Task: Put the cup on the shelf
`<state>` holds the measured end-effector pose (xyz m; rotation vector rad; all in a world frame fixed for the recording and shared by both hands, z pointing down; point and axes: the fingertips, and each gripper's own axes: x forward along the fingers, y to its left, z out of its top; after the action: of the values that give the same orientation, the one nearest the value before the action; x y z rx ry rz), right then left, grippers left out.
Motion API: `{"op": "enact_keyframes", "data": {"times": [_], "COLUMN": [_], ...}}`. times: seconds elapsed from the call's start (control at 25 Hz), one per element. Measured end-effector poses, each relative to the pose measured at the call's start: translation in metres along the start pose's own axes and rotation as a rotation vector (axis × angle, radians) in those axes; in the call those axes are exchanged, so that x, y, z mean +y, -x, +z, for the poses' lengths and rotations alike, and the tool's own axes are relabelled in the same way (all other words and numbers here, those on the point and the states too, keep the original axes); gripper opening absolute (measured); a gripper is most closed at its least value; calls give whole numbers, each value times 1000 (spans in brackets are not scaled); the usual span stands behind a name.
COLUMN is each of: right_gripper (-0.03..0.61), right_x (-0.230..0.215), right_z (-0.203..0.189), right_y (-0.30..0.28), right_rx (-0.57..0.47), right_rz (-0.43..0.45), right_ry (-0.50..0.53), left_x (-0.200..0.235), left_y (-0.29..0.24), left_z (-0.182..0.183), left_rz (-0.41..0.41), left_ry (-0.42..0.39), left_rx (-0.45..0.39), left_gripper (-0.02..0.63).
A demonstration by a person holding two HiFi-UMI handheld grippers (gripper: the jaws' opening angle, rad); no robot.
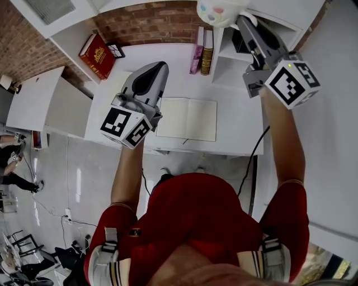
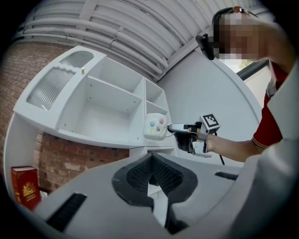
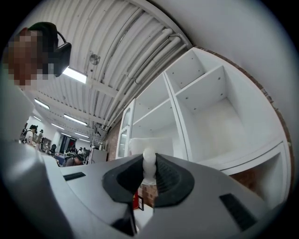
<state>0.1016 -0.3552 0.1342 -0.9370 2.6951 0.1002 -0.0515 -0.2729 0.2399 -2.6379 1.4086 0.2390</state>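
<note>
The cup [image 1: 220, 11] is white with coloured dots and hangs in the air in front of the white shelf unit [image 1: 235, 62]. My right gripper [image 1: 242, 22] is shut on its handle [image 3: 148, 163], which sits pinched between the pads, with the cup body [image 3: 150, 144] just beyond. In the left gripper view the cup [image 2: 155, 126] hangs level with the lower shelf edge [image 2: 103, 137], held by the right gripper [image 2: 180, 130]. My left gripper [image 1: 154, 71] hovers over the desk with its jaws together and nothing in them [image 2: 150, 161]. The shelf compartments [image 3: 210, 107] are bare.
On the white desk [image 1: 168, 58] lie an open notebook [image 1: 186, 118] and a red book [image 1: 98, 55]; two books [image 1: 201, 51] stand upright against the shelf side. A brick wall [image 1: 151, 23] is behind. A black cable [image 1: 254, 153] hangs off the desk front. Another person [image 1: 11, 162] is at far left.
</note>
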Motion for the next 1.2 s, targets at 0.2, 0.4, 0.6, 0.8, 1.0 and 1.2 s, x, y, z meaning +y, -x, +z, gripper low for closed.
{"op": "enact_keyframes", "data": {"times": [0.2,0.4,0.6,0.8,1.0,1.2], "right_gripper": [41,41,41,41,41,41], "right_x": [5,-2,-15,-27,-36,-50], "right_z": [-3,-3,-10,-20,-27,-30], "right_y": [-39,-76,-105,-124,-142,-153], "right_rx": [17,36,63,100,134,143], "right_rz": [-66,-150,-247,-324,-368,-407], "right_ry": [27,41,46,69,85,79], "left_x": [27,50,69,82,92,97], "left_y": [12,17,25,28,28,26], "left_z": [7,8,13,17,12,7], "left_rz": [-48,-113,-161,-198,-212,-221], "left_ry": [3,17,19,26,51,67], "left_rx": [-6,-19,-40,-56,-64,-63], "left_gripper": [6,6,6,6,6,6]}}
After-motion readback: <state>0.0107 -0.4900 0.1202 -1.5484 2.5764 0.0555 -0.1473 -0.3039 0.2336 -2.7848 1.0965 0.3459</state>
